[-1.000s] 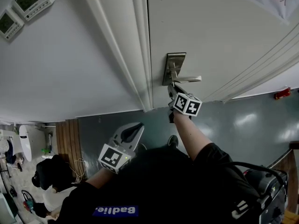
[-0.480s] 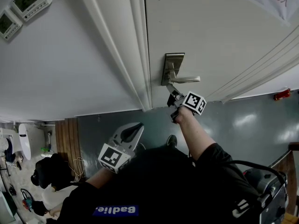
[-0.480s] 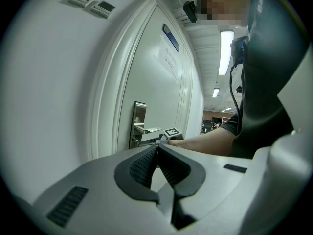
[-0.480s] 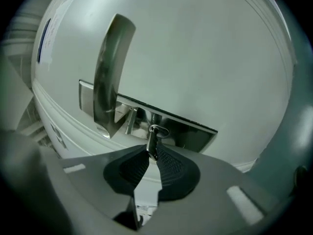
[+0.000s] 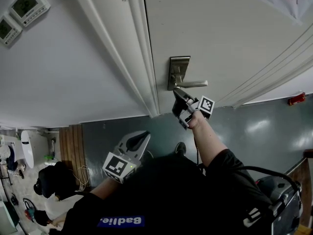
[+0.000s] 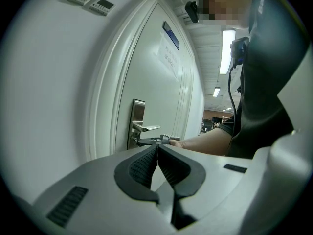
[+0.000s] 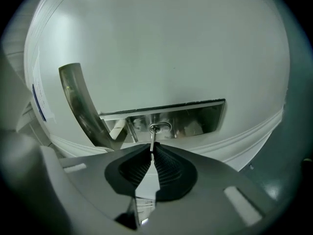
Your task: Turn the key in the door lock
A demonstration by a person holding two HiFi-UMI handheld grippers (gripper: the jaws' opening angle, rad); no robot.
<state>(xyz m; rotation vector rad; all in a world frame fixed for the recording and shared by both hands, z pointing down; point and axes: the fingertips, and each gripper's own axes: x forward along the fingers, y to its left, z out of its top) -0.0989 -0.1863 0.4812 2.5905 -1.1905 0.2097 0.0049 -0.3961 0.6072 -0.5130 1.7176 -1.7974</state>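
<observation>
Right gripper (image 7: 152, 151), jaws just closing — key (image 7: 152, 137) between them.

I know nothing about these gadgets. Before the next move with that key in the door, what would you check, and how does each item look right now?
1. Key seated in the lock: ok, its tip sits in the keyhole.
2. Right gripper holding the key: ok, its jaws have just been closing and now pinch the key between them.
3. Door handle clear of that gripper: ok, it sits off to one side, not touching.
4. Left gripper out of the way: ok, shut, empty, held back from the door.
5. Lock turned far enough: cannot tell.
</observation>
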